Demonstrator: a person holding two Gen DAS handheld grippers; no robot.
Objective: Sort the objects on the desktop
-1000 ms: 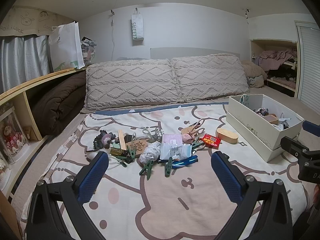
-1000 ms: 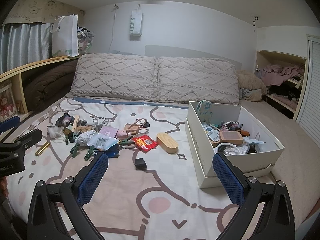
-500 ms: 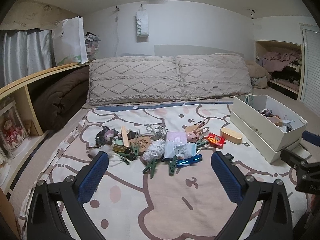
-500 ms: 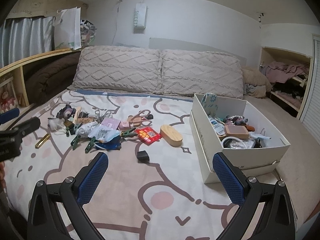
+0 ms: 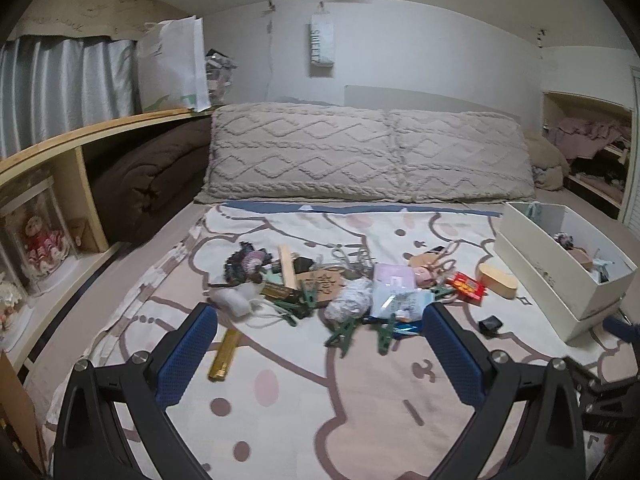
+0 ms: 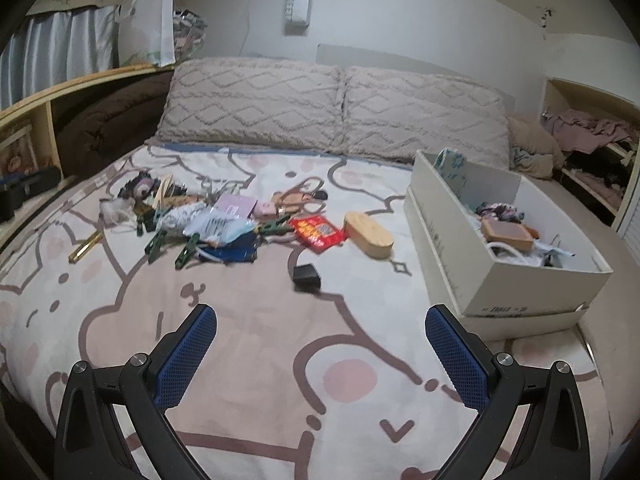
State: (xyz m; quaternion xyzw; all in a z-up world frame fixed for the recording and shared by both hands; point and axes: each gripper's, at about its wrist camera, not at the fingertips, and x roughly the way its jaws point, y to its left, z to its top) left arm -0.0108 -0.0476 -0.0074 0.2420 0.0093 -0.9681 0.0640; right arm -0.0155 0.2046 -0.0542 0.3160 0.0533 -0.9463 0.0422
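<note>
We hold the left gripper (image 5: 320, 344) and the right gripper (image 6: 320, 344) above the bed (image 6: 256, 360), each with its fingers wide apart and holding nothing. From the right wrist, the clutter pile (image 6: 208, 216) lies at 11 o'clock, the white shoebox (image 6: 516, 280) at 2 o'clock. The oval wooden box (image 6: 369, 234) has its long axis running from 10 to 4 o'clock, beside the red packet (image 6: 318, 231). The gold tube (image 5: 225, 354) points toward 1 o'clock.

Both grippers: black plastic frames w/ silver screws, blue textured pads on fingers (image 5: 188, 354).
</note>
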